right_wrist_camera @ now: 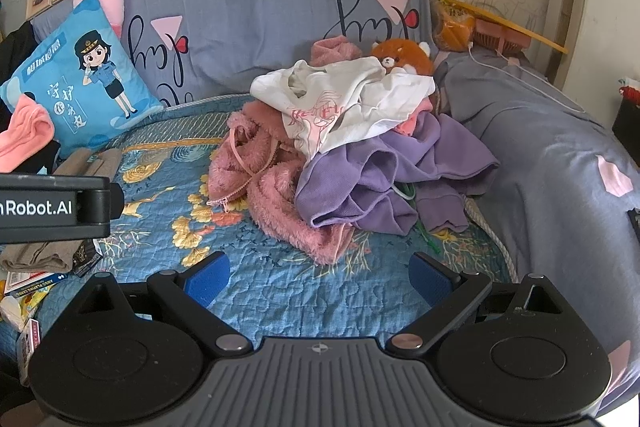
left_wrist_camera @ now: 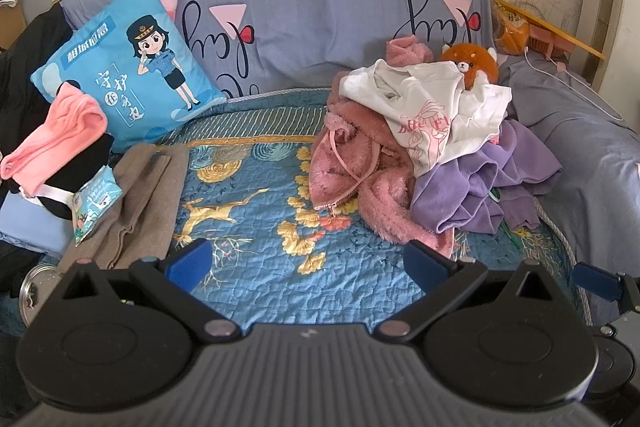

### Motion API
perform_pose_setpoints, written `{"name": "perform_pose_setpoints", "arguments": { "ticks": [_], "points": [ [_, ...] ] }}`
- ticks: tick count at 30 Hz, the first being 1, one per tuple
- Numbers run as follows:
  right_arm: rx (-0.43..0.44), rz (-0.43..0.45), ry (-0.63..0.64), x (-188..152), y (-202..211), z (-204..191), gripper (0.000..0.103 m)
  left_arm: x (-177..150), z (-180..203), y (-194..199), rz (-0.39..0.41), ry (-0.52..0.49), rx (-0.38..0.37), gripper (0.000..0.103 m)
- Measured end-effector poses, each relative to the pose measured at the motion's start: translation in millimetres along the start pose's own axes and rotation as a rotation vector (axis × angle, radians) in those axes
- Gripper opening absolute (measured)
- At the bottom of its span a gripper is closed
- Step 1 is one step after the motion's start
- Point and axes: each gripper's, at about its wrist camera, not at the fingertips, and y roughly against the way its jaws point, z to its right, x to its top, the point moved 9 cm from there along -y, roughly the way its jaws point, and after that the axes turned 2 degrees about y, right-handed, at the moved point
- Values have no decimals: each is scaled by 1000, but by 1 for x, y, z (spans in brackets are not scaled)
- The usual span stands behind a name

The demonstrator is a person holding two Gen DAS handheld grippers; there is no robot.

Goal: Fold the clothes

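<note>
Both tools hang low over the blue quilted bedspread with gold leaf and deer print [left_wrist_camera: 248, 195], jaws spread wide, nothing between the blue pads. The left gripper [left_wrist_camera: 306, 261] faces open quilt; the heap of unfolded clothes lies ahead and off to its right. The right gripper [right_wrist_camera: 320, 277] has the same heap nearly straight ahead, just past its fingertips, so I judge the right hand to be the nearer one for a first pick. Nearest to those jaws is the fuzzy dusty-pink zip-up jacket [right_wrist_camera: 276, 199], sprawled with its long axis running from upper left down towards the right gripper, its open zipper tail pointing at the quilt. Beside it to the right, a crumpled lilac sweatshirt [right_wrist_camera: 384, 179]; draped on top of both, a white T-shirt with pink line drawing [right_wrist_camera: 340, 107]. Behind the heap an orange plush animal [right_wrist_camera: 404, 55] peeks out against the grey-blue sofa cover [right_wrist_camera: 248, 7]. The left view alone shows a folded taupe knit garment [left_wrist_camera: 136, 203] lying flat on the quilt's left side, beside a stack of pink and black cloth and a blue cartoon-print cushion [left_wrist_camera: 132, 67]; it also catches a blue pad of the other tool at its right edge. The right view shows the left tool's black body crossing its left edge, hiding most of that knit.
</note>
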Motion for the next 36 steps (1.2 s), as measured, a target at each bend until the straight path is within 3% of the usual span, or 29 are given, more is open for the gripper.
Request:
{"name": "perform_pose_setpoints", "arguments": {
  "ticks": [36],
  "points": [
    [-1,-7,9,1,1,-2,98,-2,0,0,-4,0,-3,103]
  ]
}}
